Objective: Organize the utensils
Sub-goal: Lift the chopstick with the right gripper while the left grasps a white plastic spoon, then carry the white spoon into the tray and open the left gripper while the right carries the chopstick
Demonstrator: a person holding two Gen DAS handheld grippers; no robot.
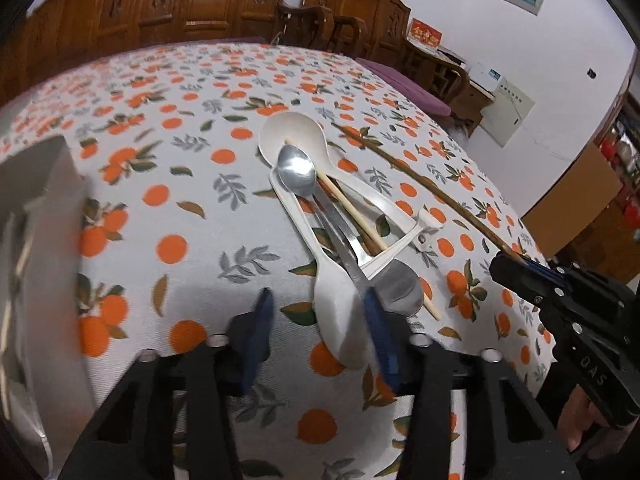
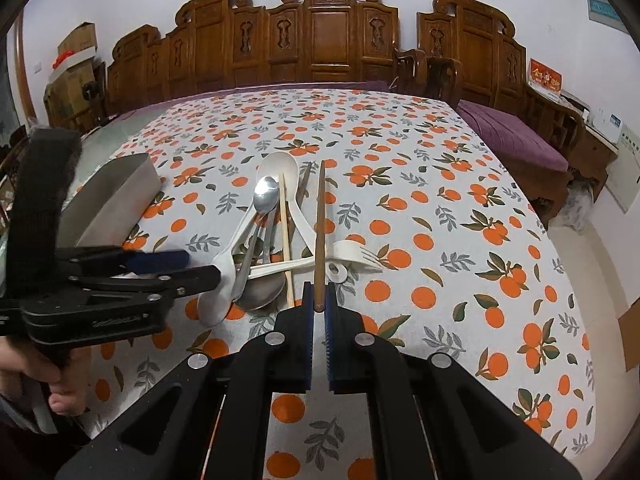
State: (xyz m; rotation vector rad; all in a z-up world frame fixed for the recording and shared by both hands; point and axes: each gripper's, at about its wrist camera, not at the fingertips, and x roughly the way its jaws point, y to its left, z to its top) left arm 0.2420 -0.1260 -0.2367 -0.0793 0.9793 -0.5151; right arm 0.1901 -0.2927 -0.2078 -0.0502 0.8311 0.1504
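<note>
A heap of utensils lies mid-table: a big white ladle [image 1: 292,136] [image 2: 276,170], a small steel spoon [image 1: 296,170] [image 2: 266,196], a white plastic spoon [image 1: 340,312] [image 2: 218,296], a large steel spoon [image 1: 400,288] [image 2: 260,294], a pale chopstick [image 1: 352,212] [image 2: 285,232] and a white fork [image 2: 354,256]. My right gripper [image 2: 319,306] [image 1: 504,264] is shut on the near end of a dark brown chopstick [image 2: 320,232] [image 1: 420,178]. My left gripper [image 1: 320,308] [image 2: 200,268] is open, its fingers astride the white plastic spoon's bowl.
A steel utensil box [image 2: 116,200] [image 1: 48,240] stands at the table's left side. The orange-print tablecloth [image 2: 440,220] covers the table. Carved wooden chairs [image 2: 328,32] and a purple-cushioned bench [image 2: 516,136] stand beyond the far edge.
</note>
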